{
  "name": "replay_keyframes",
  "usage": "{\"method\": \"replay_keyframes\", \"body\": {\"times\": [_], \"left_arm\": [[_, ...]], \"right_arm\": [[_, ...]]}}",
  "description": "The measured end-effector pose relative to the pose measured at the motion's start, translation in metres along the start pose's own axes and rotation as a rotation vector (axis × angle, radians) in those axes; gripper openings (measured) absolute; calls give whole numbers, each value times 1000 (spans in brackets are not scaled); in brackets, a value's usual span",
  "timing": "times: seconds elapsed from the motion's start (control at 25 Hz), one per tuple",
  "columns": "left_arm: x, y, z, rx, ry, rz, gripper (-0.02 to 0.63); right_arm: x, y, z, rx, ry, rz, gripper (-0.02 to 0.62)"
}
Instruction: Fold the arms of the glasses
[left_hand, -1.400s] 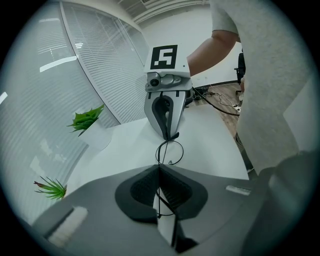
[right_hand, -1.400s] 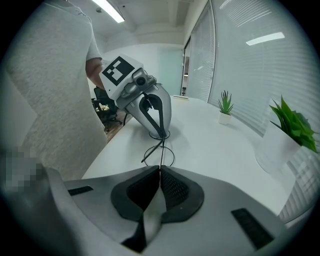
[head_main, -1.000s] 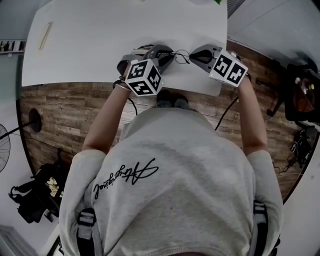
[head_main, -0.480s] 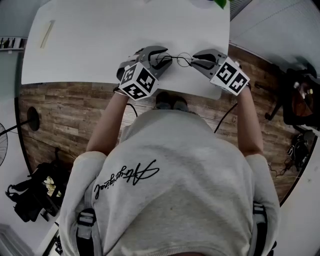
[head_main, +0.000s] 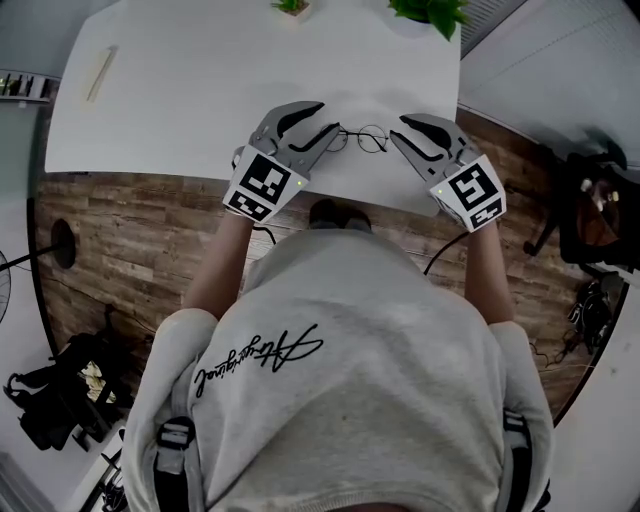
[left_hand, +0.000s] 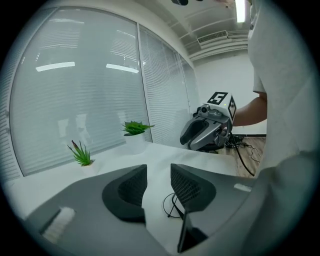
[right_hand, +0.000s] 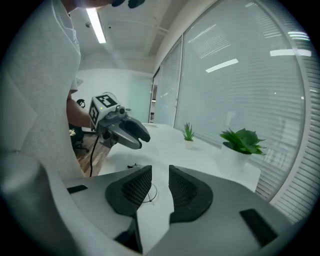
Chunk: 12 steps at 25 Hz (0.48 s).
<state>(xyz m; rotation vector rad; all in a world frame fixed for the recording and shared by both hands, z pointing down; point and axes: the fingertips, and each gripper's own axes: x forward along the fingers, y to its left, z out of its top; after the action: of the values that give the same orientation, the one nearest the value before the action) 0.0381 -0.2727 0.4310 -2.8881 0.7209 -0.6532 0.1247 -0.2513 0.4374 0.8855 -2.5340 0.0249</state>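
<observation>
Thin wire-rimmed glasses (head_main: 358, 138) lie on the white table (head_main: 180, 90) near its front edge, between my two grippers. My left gripper (head_main: 326, 120) hovers just left of them, my right gripper (head_main: 398, 130) just right. Both have just been opening, with an empty gap between the pads. In the left gripper view the glasses (left_hand: 172, 205) show on the table below the open left gripper (left_hand: 158, 170), with the right gripper (left_hand: 207, 131) beyond. The right gripper view has part of the glasses (right_hand: 150, 196) under the right gripper (right_hand: 160, 170), and the left gripper (right_hand: 122, 131) opposite.
Two potted plants (head_main: 430, 12) (head_main: 292, 6) stand at the table's far edge. A pale strip (head_main: 96, 70) lies at the far left. The table's front edge runs just behind the grippers, with wood floor (head_main: 130, 230) below. A window wall (left_hand: 75, 90) lies beyond the table.
Both grippers have risen off the table and drawn slightly apart, and their jaws have opened. The glasses now lie free on the table between them.
</observation>
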Motion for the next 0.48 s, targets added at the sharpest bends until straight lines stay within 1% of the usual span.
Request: {"method": "replay_keyframes", "body": {"times": [0.16, 0.28, 0.48], "left_arm": [[-11, 8, 25, -9, -66, 34, 144], [-20, 11, 41, -6, -106, 51, 144], [-35, 17, 65, -7, -161, 75, 144]], "right_arm": [[-13, -10, 36, 33, -99, -82, 109], [-17, -11, 55, 32, -135, -107, 114], [-27, -11, 84, 60, -214, -150, 118]]}}
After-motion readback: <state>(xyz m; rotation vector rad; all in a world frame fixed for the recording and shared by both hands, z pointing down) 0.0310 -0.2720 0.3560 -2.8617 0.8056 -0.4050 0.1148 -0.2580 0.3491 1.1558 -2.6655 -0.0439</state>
